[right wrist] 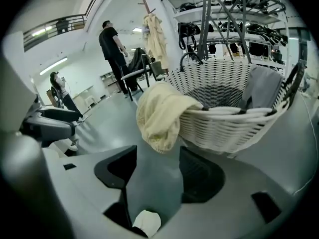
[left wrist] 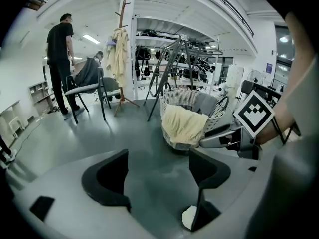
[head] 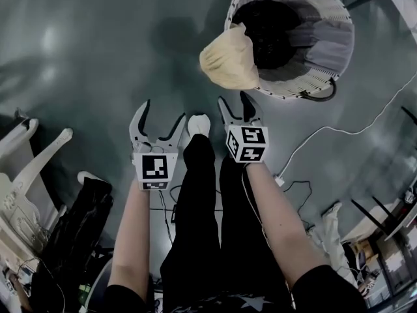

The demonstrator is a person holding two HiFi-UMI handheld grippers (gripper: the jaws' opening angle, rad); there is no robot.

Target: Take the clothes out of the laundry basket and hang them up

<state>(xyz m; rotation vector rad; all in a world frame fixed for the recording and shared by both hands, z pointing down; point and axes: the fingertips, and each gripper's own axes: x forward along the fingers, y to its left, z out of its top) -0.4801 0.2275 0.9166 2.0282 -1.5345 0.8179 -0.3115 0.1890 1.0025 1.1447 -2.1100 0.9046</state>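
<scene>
Clothes first: a pale yellow garment (head: 228, 60) hangs over the near rim of the laundry basket (head: 287, 91), part of it inside and the rest spilling down the outside wall. A grey piece (right wrist: 264, 86) drapes the opposite rim, and a dark heap (head: 267, 25) lies in the bottom. The basket is round, white and woven, with stiff ribbed walls, and it stands on the smooth, glossy grey floor (head: 98, 44) just ahead of my feet.

My left tongs (head: 164, 111) and right tongs (head: 233, 100) are both spread open. Nothing is between the jaws of either but bare floor. They point down toward the basket, short of it, with the right pair nearer the yellow garment.

I judge that garment to be light, limp and a little crumpled. It should sag and trail once lifted, and it may catch on the weave. The best hold looks like the thick bunched fold lying on the rim, where there are several layers to pinch. I can't make out a collar or shoulder from here.
</scene>
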